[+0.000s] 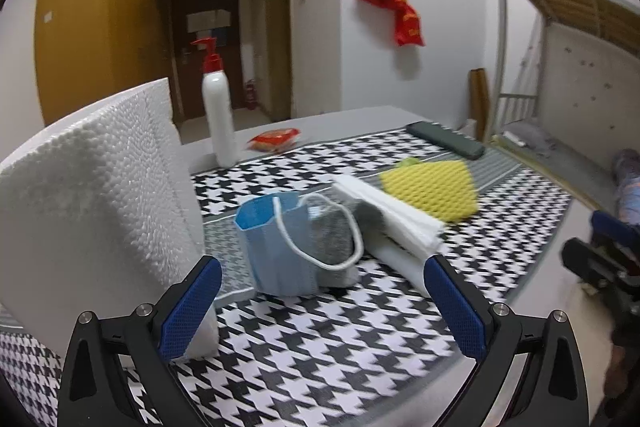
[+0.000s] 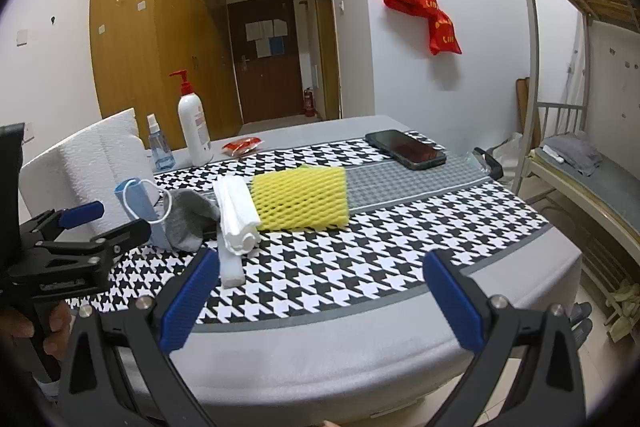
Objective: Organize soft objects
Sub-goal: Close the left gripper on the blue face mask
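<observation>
On the houndstooth cloth [image 1: 320, 347] a blue face mask [image 1: 276, 247] leans against a grey sock [image 1: 336, 239]. Beside them lie a rolled white foam sheet [image 1: 400, 223] and a yellow foam net [image 1: 432, 191]. My left gripper [image 1: 326, 307] is open, just short of the mask, with nothing between its fingers. In the right wrist view the mask [image 2: 136, 195], sock [image 2: 188, 219], white foam [image 2: 236, 219] and yellow net [image 2: 302, 201] sit in a row. My right gripper [image 2: 322, 303] hovers open over the table's near edge, and the left gripper [image 2: 124, 217] shows at the left.
A paper towel roll [image 1: 92, 195] stands close on the left. Behind are a white pump bottle [image 2: 194, 131], a small spray bottle [image 2: 158, 143], a red packet [image 2: 242, 147] and a dark phone [image 2: 408, 149]. A bunk bed [image 2: 580, 155] stands right of the table.
</observation>
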